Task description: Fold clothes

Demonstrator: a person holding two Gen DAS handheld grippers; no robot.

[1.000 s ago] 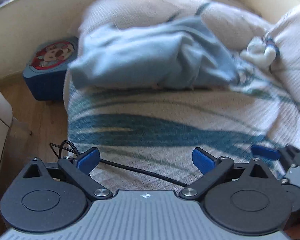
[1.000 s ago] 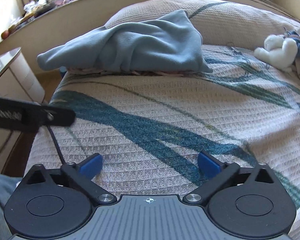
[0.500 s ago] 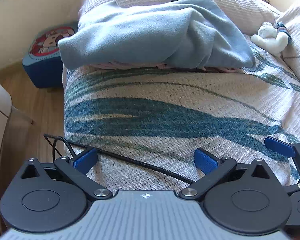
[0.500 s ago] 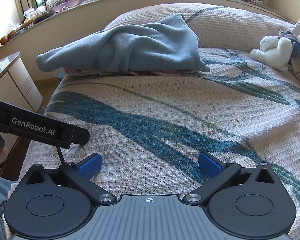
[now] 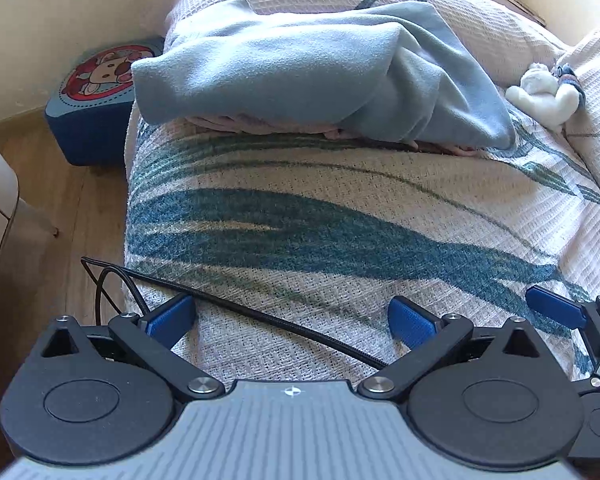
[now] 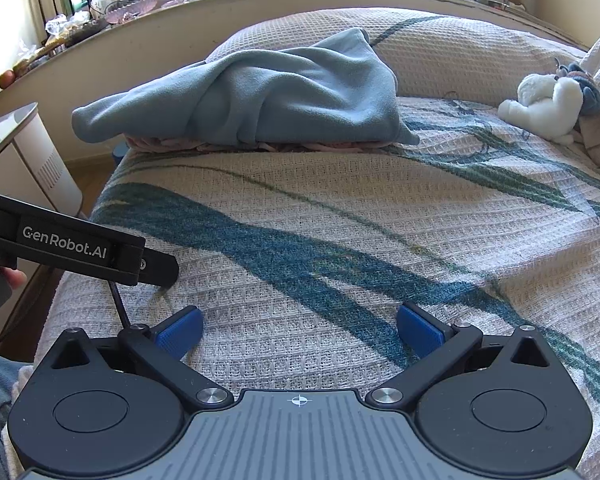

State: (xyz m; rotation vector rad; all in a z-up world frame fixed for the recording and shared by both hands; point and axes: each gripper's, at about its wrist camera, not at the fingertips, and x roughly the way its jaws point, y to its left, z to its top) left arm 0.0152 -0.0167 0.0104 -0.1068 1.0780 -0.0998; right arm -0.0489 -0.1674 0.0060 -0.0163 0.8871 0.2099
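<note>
A crumpled light-blue garment (image 5: 312,76) (image 6: 256,96) lies in a heap at the far end of the bed, on top of a pink cloth whose edge (image 5: 260,128) (image 6: 300,146) shows underneath. My left gripper (image 5: 292,320) hovers low over the near part of the bedspread, open, nothing between its blue pads. My right gripper (image 6: 300,330) is also open and holds nothing, beside the left one. Both are well short of the garment. The left tool's black body (image 6: 76,244) shows at the right view's left edge.
The cream waffle bedspread (image 5: 340,220) (image 6: 340,208) has blue leaf stripes. A black cable (image 5: 228,308) trails across its near corner. A white plush toy (image 5: 540,94) (image 6: 540,108) sits far right. A blue cartoon stool (image 5: 92,100) and a white cabinet (image 6: 32,156) stand on the wooden floor at left.
Both grippers have drifted slightly forward and steadied over the bedspread; the left view has tilted down and sharpened. Both stay open. The garment has not moved.
</note>
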